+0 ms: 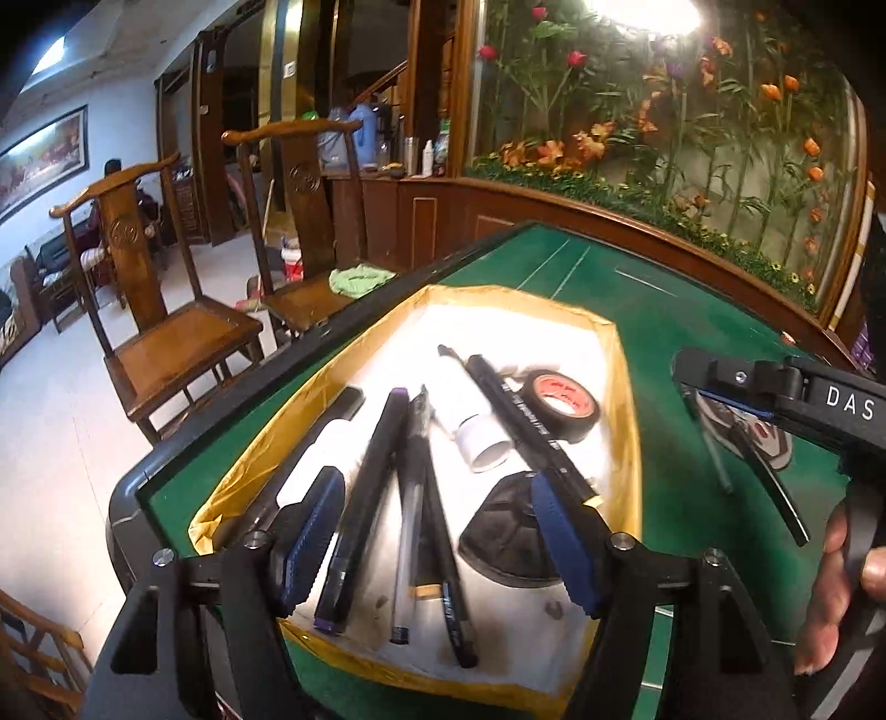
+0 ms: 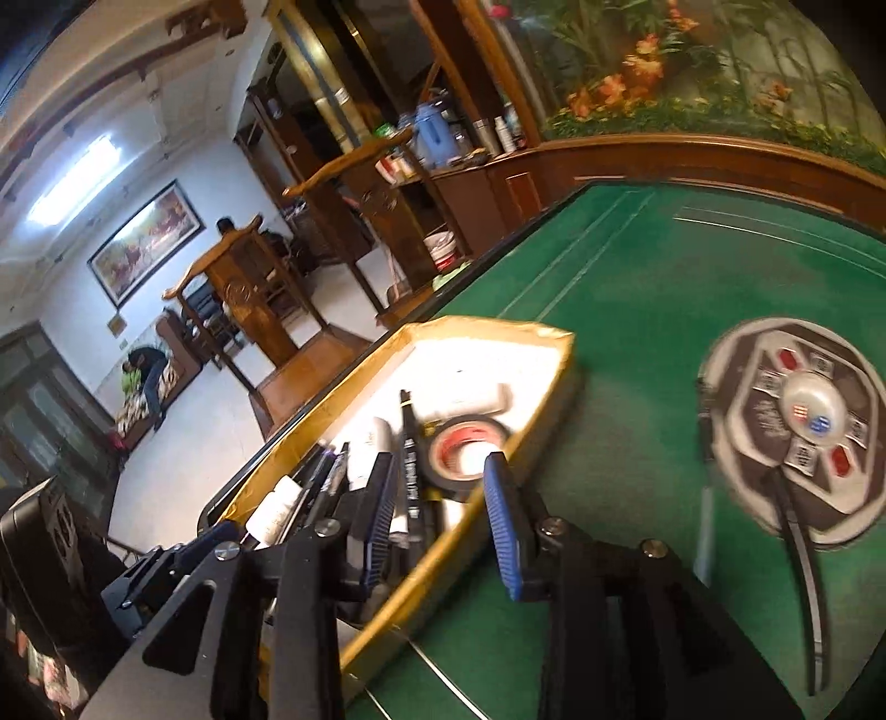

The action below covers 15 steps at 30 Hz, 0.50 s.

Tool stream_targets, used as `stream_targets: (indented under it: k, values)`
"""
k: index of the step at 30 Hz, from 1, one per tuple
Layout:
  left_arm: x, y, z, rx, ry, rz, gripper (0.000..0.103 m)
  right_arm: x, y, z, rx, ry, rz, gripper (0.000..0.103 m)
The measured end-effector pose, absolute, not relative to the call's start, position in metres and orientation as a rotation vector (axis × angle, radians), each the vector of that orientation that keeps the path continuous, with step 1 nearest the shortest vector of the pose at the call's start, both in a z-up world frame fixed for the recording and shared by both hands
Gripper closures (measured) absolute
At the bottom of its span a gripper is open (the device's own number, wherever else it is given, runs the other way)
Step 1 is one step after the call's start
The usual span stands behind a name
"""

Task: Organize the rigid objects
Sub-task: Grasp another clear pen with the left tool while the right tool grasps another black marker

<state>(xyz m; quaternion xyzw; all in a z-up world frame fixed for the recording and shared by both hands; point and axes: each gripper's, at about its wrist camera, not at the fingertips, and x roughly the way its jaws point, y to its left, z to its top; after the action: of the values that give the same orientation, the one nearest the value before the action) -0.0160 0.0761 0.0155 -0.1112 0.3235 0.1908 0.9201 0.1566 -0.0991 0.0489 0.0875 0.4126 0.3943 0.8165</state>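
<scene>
Left gripper (image 1: pixel 437 540): jaws parted, empty, above tray (image 1: pixel 620 387) holding pens (image 1: pixel 410 493) and tape roll (image 1: pixel 559 404). Right gripper (image 2: pixel 437 526): slightly parted, empty, straddling tray rim. Remaining: curved black piece (image 2: pixel 805 576) on green table (image 2: pixel 637 310). Advice: approach low, grip mid-length, lift clear of rim.

You are getting a harsh ceiling lamp (image 1: pixel 645 11) blowing out to pure white at the top of the left wrist view, and its light is washing out the white floor of the yellow-rimmed tray (image 1: pixel 487 321). A ceiling strip light (image 2: pixel 75 180) is glaring in the right wrist view. The round control panel (image 2: pixel 797 426) on the green table (image 2: pixel 637 288) is smearing with motion blur, and the pens (image 1: pixel 412 487) are looking soft. Both fisheye pictures are bending straight edges and darkening to black at the corners.
</scene>
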Motion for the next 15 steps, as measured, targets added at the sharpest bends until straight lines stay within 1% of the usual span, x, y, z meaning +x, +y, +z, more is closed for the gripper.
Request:
stream_targets:
  k: [10, 15]
  values:
    - [-0.017, 0.054, 0.03, -0.172, 0.649, 0.352, 0.029, 0.17, -0.189, 0.049, 0.2, 0.858, 0.746, 0.072]
    - [-0.016, 0.036, 0.033, -0.141, 0.646, 0.315, 0.029, 0.184, -0.237, 0.028, 0.135, 0.903, 0.64, 0.072]
